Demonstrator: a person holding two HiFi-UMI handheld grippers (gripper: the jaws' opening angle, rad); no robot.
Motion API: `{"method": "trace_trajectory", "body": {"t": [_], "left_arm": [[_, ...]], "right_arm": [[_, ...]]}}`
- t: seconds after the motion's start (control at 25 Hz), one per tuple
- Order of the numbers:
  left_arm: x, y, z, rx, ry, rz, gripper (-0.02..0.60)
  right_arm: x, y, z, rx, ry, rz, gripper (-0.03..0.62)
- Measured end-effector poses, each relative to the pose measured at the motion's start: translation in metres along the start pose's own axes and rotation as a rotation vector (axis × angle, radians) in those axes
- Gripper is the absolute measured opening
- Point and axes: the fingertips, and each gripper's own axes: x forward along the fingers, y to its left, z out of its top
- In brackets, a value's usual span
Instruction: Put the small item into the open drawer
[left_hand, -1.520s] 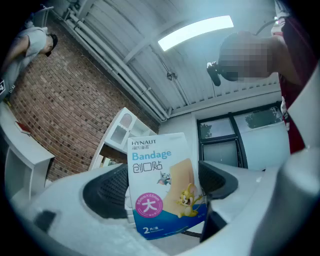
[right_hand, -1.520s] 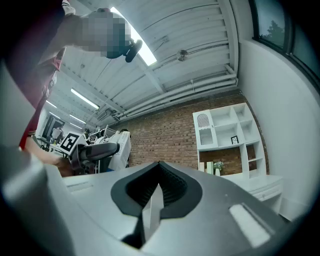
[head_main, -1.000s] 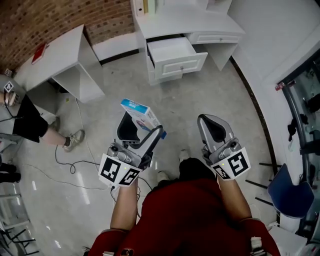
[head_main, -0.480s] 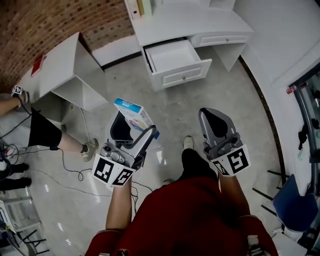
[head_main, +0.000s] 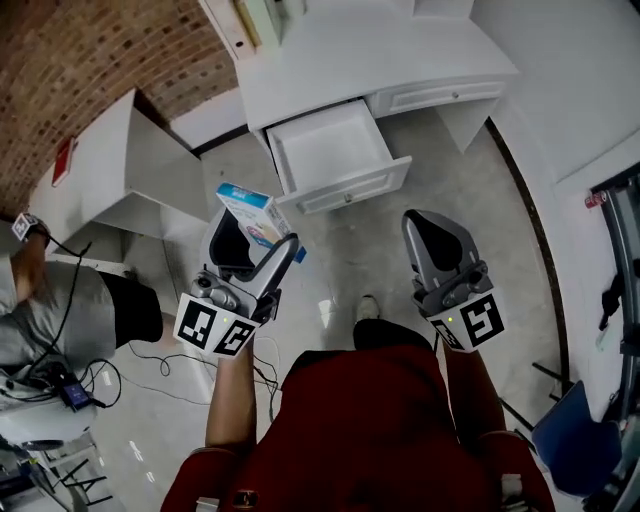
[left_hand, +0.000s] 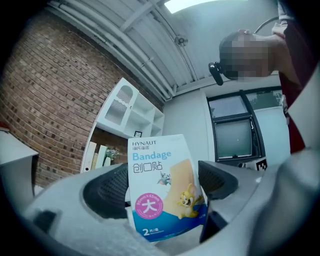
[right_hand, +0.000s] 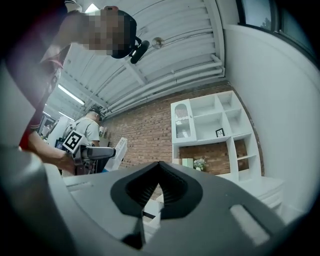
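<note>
My left gripper (head_main: 250, 235) is shut on a small white and blue bandage box (head_main: 256, 215), which sticks up and forward out of the jaws. In the left gripper view the box (left_hand: 164, 185) stands upright between the two dark pads, print facing the camera. The open white drawer (head_main: 325, 155) of the desk lies ahead, a little right of the box, and its inside looks bare. My right gripper (head_main: 437, 240) hangs beside it at the right, shut with nothing between its jaws; in the right gripper view its pads (right_hand: 159, 187) meet.
The white desk (head_main: 350, 55) stands at the top of the head view with a second, closed drawer (head_main: 440, 95) at the right. A white side table (head_main: 110, 170) stands at the left by a brick wall. Another person (head_main: 60, 310) and floor cables (head_main: 150, 380) are at the far left.
I have moved closer to the desk: the open drawer sits larger and nearer, now just ahead of the box. Both grippers keep their hold and state.
</note>
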Motion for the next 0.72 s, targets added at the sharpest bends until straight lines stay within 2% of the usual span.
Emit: {"method": "trace_trajectory", "body": {"t": [0.16, 0.32, 0.4, 0.56, 0.72], "left_arm": [[0.056, 0.014, -0.017, 0.008, 0.041, 0.009, 0.437], [0.113, 0.036, -0.038, 0.017, 0.132, 0.021, 0.437], [0.129, 0.046, -0.047, 0.021, 0.165, 0.016, 0.437], [0.134, 0.068, -0.074, 0.028, 0.219, -0.008, 0.437], [0.172, 0.1, -0.104, 0.014, 0.308, -0.024, 0.436]], "right_arm": [[0.015, -0.057, -0.013, 0.017, 0.007, -0.006, 0.012], [0.037, -0.109, -0.025, 0.058, 0.022, -0.01, 0.011], [0.041, -0.12, -0.029, 0.065, 0.028, -0.02, 0.011], [0.039, -0.116, -0.039, 0.042, 0.028, -0.049, 0.012], [0.063, -0.147, -0.044, 0.056, 0.024, -0.077, 0.012]]}}
